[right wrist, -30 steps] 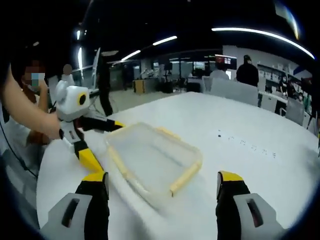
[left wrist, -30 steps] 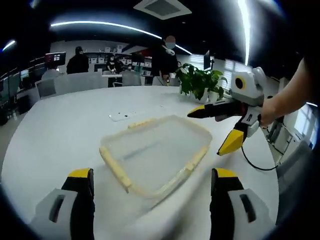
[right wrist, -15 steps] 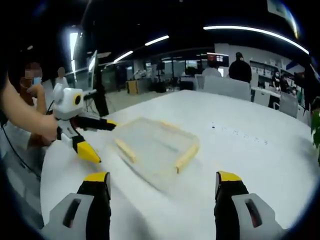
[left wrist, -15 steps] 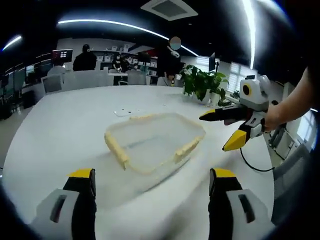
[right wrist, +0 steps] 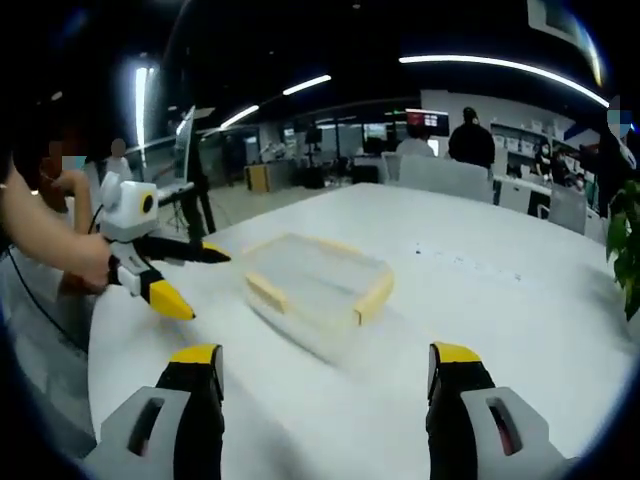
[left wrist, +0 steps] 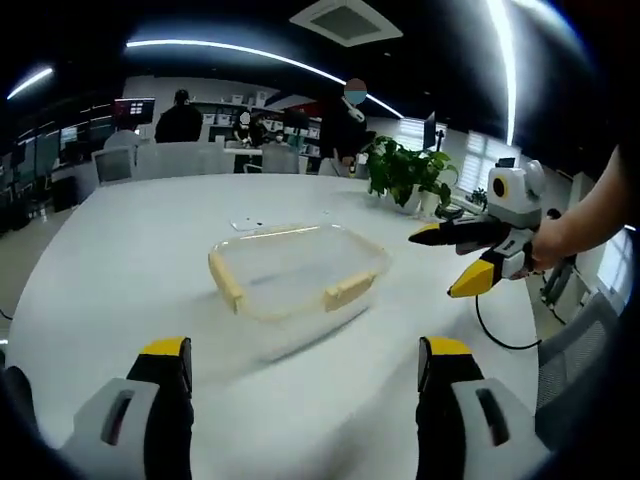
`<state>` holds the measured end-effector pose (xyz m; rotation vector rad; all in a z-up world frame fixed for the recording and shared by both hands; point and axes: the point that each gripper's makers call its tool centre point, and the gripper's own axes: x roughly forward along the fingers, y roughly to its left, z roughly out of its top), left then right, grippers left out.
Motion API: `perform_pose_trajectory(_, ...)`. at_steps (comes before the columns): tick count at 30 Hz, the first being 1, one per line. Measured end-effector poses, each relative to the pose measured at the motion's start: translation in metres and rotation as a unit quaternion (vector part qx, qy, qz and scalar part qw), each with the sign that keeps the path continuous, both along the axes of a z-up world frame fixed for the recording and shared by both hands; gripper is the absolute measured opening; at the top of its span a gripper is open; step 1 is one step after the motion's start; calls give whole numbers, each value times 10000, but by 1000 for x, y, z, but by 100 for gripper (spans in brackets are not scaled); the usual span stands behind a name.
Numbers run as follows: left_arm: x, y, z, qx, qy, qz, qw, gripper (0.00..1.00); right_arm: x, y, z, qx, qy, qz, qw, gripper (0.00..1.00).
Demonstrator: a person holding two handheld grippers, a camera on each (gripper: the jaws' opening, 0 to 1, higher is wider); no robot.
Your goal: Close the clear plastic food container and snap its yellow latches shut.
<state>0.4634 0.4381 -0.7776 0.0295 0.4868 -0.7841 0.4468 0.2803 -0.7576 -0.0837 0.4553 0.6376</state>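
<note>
Your clear container [left wrist: 295,272] sits on the white tabletop [left wrist: 120,260], lid seemingly on, yellow latches [left wrist: 348,291] apparently down. Both the left gripper [left wrist: 300,385] and the right gripper [right wrist: 325,390] hold off near it, fingers apart, gripping nothing. Little appears left.
</note>
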Motion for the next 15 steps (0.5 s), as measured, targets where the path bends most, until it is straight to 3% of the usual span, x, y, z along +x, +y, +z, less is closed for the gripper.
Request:
perform_pose_trajectory(11, -17, 11, 4, -7, 49, 151, 9999, 93, -16, -8, 6, 101, -15, -136, 9999, 84)
perform_pose_trajectory(15, -27, 10, 14, -120, 33, 206, 9997, 93, -22, -13, 8, 102, -28, -186, 9998, 83)
